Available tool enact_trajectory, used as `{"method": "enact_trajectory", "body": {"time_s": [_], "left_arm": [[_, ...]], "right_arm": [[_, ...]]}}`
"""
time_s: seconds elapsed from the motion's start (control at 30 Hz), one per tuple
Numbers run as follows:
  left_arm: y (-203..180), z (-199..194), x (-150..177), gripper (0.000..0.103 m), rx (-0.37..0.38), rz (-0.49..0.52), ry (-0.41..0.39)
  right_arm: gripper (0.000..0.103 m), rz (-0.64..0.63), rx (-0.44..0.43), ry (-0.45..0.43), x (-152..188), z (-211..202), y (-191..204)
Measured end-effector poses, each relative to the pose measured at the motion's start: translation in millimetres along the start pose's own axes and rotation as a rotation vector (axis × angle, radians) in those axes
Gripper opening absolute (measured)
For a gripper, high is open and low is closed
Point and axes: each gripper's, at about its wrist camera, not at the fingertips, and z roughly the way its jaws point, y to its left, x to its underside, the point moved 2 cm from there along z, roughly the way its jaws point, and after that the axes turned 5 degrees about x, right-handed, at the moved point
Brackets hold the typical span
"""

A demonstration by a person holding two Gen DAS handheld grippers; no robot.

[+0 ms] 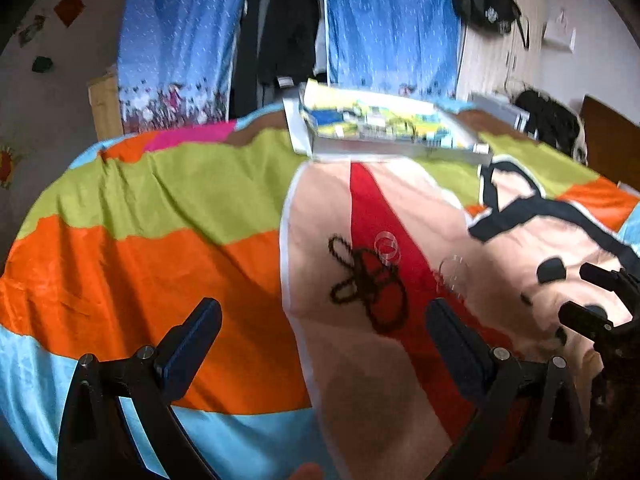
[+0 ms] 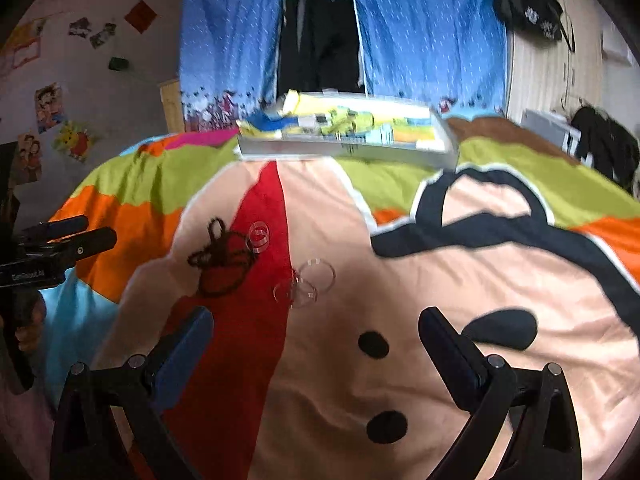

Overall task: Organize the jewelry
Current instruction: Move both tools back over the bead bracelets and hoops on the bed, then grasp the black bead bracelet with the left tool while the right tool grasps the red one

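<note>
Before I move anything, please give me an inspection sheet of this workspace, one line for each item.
Surface: bed with colourful cartoon bedspread, lightly wrinkled.
Job's things: dark beaded necklace looped on the red stripe; clear rings beside it; shallow organizer tray at the far edge.
Clutter: dark clothing at the far right.
Grippers: left gripper and right gripper both open, empty, above the bedspread.
Cables: nothing seen.
Surroundings: blue curtains, black bag hanging, wall pictures.

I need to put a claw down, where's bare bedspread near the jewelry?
Free: the peach patch right of the clear rings, and the orange stripe left of the dark necklace. Crowded: the red stripe, where necklace and rings cluster.
</note>
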Motion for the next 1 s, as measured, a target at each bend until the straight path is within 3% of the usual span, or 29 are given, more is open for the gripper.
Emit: {"method": "enact_trajectory", "body": {"time_s": [0.47, 1.0], "left_arm": [[22.4, 42.9, 4.7, 0.100, 0.025, -0.081, 0.143], [12.4, 57.3, 1.3, 0.100, 0.102, -0.033, 0.150]], "right_arm": [[0.103, 0.037, 0.002, 0.131, 26.5, 41.8, 1.0], [0.103, 0.067, 0.018, 0.183, 33.6, 60.8, -3.2]]}}
